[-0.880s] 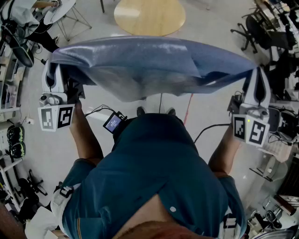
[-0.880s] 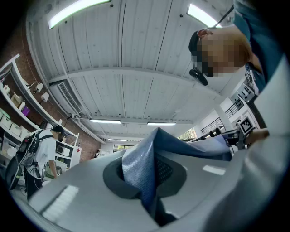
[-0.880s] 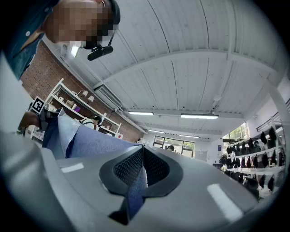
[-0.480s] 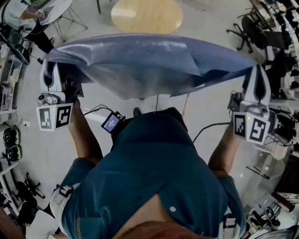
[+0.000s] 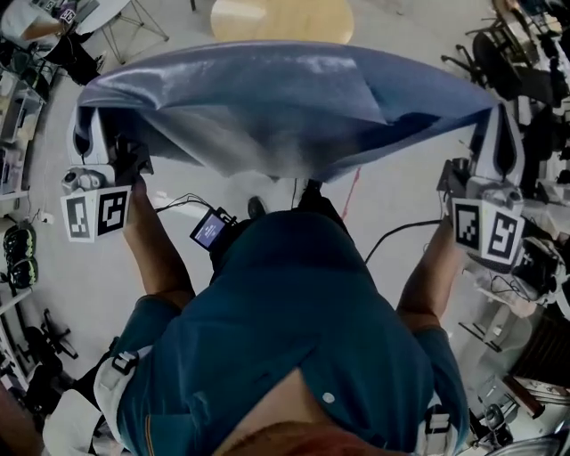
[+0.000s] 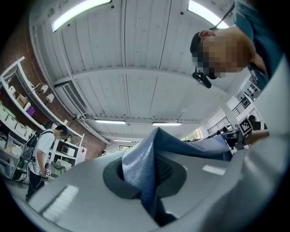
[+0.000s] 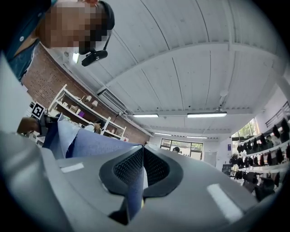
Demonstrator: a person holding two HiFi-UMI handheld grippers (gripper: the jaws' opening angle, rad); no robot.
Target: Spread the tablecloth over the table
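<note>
Head view: blue tablecloth (image 5: 285,107) held aloft, stretched between both grippers and sagging at mid-span; round table (image 5: 283,20) partly visible beyond its far edge; left gripper (image 5: 96,147) at one end, right gripper (image 5: 499,134) at the other; left gripper view: jaws clamped tight on a bunched fold of cloth; right gripper view: jaws pressed together on a thin cloth edge

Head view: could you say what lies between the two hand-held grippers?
The tablecloth, clamped by left hand-held gripper and right hand-held gripper; head view shows it.
</note>
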